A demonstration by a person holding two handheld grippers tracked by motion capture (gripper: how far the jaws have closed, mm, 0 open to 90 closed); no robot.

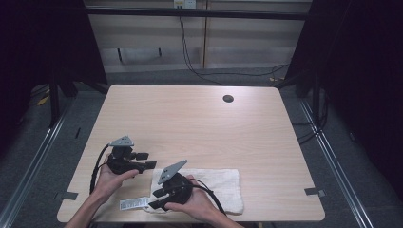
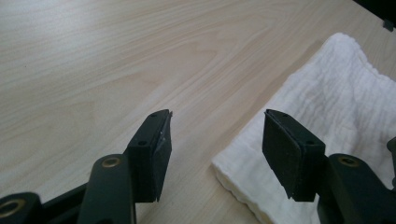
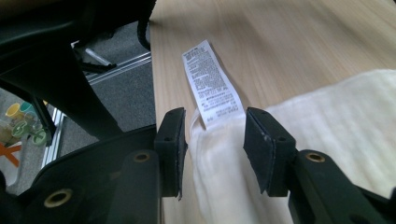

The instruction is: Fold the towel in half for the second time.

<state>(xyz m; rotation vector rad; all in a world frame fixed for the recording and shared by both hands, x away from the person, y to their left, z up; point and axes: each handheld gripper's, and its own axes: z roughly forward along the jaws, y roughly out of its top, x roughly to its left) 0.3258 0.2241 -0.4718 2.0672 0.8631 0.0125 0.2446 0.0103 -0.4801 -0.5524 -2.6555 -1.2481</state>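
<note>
A white folded towel (image 1: pixel 221 183) lies near the front edge of the wooden table (image 1: pixel 190 118), with a printed care label (image 1: pixel 134 204) sticking out of its left end. My left gripper (image 1: pixel 146 160) is just left of the towel, low over the table. In the left gripper view it (image 2: pixel 215 140) stands open and wide, and the towel (image 2: pixel 336 93) has a corner reaching in by the right jaw. My right gripper (image 1: pixel 154 199) is at the towel's left end. In the right gripper view its jaws (image 3: pixel 215 135) straddle the towel (image 3: pixel 336 121) edge where the label (image 3: pixel 210 86) is attached, with the pads apart.
A round cable hole (image 1: pixel 228 99) sits at the back of the table. Tape marks (image 1: pixel 315 192) lie on the front corners. The table's left edge and the floor (image 3: pixel 126 98) are close beside the right gripper. Cables hang at the back wall.
</note>
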